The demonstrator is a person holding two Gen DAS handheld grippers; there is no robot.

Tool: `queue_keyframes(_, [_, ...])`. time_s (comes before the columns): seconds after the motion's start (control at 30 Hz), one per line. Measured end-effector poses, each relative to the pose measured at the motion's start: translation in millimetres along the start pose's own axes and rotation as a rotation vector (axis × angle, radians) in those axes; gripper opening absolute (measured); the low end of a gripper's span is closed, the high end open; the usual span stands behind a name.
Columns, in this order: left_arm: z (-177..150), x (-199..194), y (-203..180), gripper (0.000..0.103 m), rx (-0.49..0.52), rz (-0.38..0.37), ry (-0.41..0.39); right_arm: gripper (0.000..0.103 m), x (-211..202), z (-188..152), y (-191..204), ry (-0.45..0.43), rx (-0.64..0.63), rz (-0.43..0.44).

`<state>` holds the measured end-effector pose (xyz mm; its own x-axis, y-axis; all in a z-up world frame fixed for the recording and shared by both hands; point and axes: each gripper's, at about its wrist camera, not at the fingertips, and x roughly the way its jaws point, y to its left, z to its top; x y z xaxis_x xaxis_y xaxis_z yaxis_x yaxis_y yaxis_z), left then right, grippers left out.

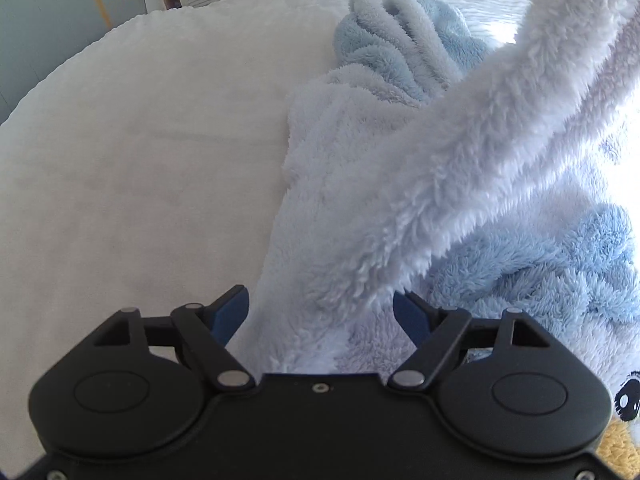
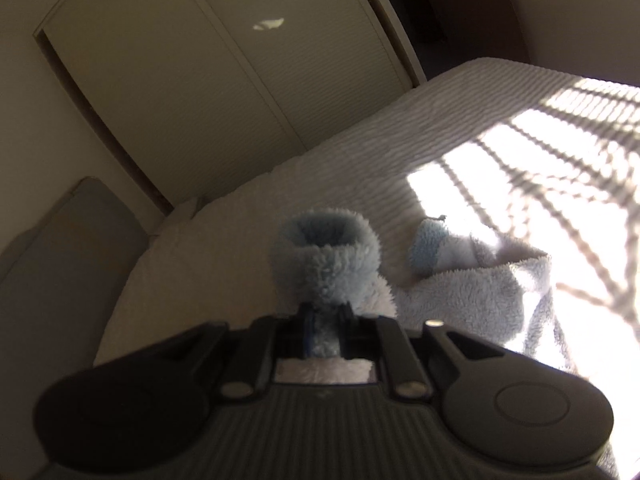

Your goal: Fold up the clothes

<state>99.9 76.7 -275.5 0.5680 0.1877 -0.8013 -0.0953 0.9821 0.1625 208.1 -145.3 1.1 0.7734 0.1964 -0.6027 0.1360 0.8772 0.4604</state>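
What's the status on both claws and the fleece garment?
Left claw open around fluffy white-and-blue fleece garment. Right claw shut on its blue cuff. White bedspread, nothing in the way.

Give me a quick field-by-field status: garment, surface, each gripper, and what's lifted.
garment: fluffy white and light-blue fleece garment, rumpled, not yet folded
surface: white bed cover
left gripper: jaws open, fleece lying between them, not clamped
right gripper: shut on the blue cuff
lifted part: sleeve raised diagonally off the bed, up toward the right in the left wrist view
other cuff: lying on the bed
light: sun stripes on the cover
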Motion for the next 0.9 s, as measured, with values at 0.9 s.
queue_keyframes(0.9, [24.8,54.1,111.5,0.097,-0.229,0.174,0.055,0.009,170.8,-53.1,2.3,0.26,-0.022,-0.263])
